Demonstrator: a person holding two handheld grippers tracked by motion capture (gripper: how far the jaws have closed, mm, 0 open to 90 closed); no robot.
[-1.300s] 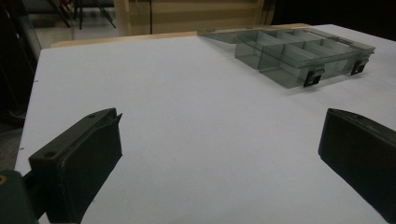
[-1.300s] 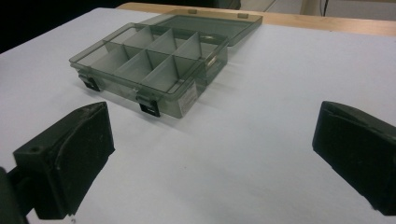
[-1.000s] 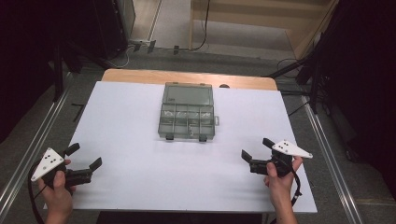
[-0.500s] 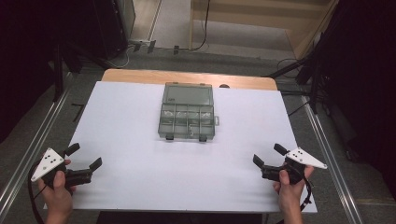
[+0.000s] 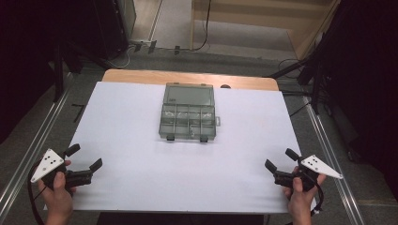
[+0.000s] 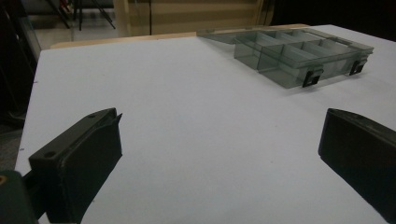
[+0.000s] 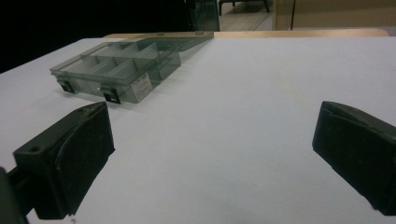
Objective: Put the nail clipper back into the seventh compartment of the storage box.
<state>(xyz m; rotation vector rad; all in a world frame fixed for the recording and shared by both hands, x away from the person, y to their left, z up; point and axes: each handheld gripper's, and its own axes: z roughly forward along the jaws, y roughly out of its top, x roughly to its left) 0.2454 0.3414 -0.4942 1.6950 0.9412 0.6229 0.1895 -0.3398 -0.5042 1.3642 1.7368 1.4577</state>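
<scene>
A clear grey plastic box is sitting in the middle of the white table, toward the far edge, with its lid lying open flat behind it. From above, the person is holding the left gripper near the table's near left corner and the right gripper near the near right corner, both well apart from the box and from each other. Each hand is gripping a handle below a grey three-cornered plate. Both pairs of jaws are standing wide apart with nothing between them.

The high view is showing the box's layout: a row of small compartments across the front half and the flat lid behind, with two dark latches on the front edge. What lies inside the compartments is too small to tell from there.

The left gripper view is looking low across the table, catching the box at the upper right, its dividers and both latches seen from the side. The right gripper view is finding the same box at the upper left, and here a small white label is showing on the end wall, which the other two views are not giving.
</scene>
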